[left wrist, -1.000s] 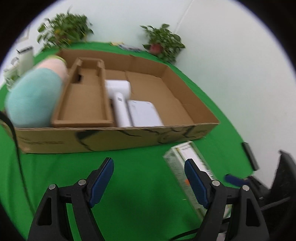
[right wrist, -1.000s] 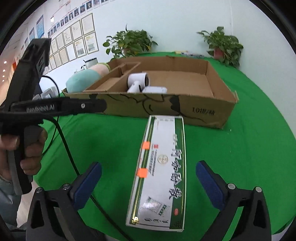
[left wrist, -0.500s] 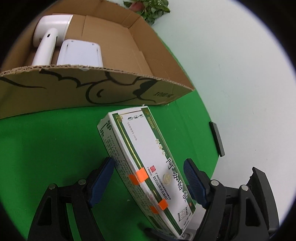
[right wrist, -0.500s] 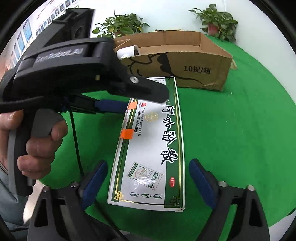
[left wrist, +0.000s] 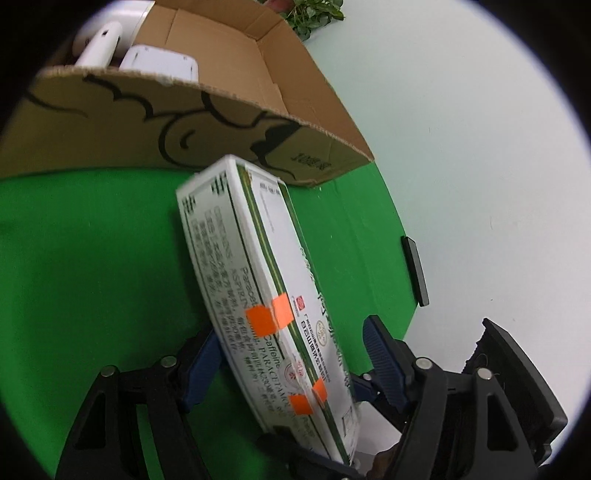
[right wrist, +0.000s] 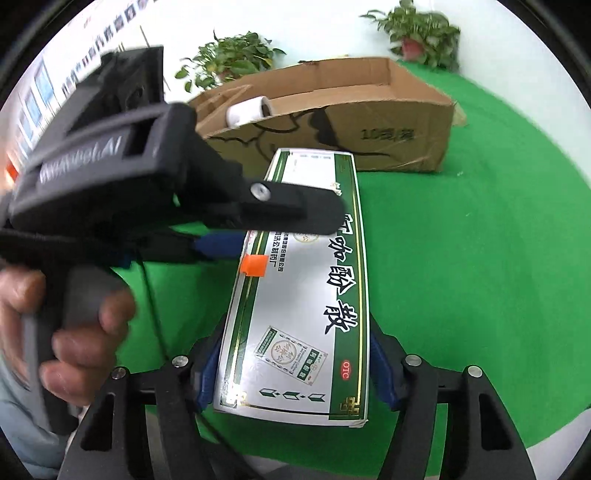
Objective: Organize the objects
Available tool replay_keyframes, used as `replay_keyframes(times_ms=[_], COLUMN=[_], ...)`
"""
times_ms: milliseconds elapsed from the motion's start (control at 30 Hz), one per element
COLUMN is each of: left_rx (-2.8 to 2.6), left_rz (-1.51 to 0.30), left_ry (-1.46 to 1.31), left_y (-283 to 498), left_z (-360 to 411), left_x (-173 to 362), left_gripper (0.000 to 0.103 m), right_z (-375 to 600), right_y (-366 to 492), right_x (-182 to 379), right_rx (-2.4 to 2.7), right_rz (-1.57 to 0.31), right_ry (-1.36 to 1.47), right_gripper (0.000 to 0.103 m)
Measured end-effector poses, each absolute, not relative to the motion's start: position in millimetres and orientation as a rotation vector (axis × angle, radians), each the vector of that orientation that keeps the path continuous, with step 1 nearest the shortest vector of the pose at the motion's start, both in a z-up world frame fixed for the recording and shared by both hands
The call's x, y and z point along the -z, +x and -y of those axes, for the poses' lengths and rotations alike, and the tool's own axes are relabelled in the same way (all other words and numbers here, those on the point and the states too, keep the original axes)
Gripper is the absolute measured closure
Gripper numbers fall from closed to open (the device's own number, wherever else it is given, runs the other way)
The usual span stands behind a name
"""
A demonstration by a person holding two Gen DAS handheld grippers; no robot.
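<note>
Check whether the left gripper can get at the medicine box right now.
Probably yes. The medicine box sits between the left gripper's fingers, whose jaws have just been closing, with nothing in the way; one pad seems not yet touching. The right gripper, also just closing, holds its near end.

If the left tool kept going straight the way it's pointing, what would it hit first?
The medicine box, already between the left tool's blue pads; beyond it probably the cardboard carton's front wall, though depth is unclear.

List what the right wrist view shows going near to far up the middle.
right gripper → medicine box → cardboard box → potted plants at the wall.
</note>
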State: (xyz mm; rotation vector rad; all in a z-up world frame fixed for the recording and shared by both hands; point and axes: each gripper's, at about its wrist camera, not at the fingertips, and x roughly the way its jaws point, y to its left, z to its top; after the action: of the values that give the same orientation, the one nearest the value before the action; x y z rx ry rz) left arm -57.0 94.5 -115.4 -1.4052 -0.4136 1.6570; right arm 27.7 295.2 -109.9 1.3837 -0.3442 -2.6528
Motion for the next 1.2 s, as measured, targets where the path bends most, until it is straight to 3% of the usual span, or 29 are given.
replay_keyframes(times_ms=[133,333,800,1200], left_rx=[-1.665,-1.686,-1.796,-1.85], left_rz=[0.401,0.436,0.392,0.34], left_ry=[-1.428,-1.358,-1.16,-1.061], left_y=[-52,-42,-43,-85], left_z=[-93,-85,-73,-95], left_x=[119,106,35,-17], left_gripper=[0.051,0.056,0.058,0.058], right_z=[-292,-292,-269,-277], right_y=[27,27,10,-42], right_x=[111,107,49,-12], right_rx=[2.636,2.674,2.775,2.804], right_rz=[0.337,0.28,0.07,0.046], right_ry=[1.361,1.317,1.089,0.99], right_gripper=[0.042,0.043,0.043,0.043])
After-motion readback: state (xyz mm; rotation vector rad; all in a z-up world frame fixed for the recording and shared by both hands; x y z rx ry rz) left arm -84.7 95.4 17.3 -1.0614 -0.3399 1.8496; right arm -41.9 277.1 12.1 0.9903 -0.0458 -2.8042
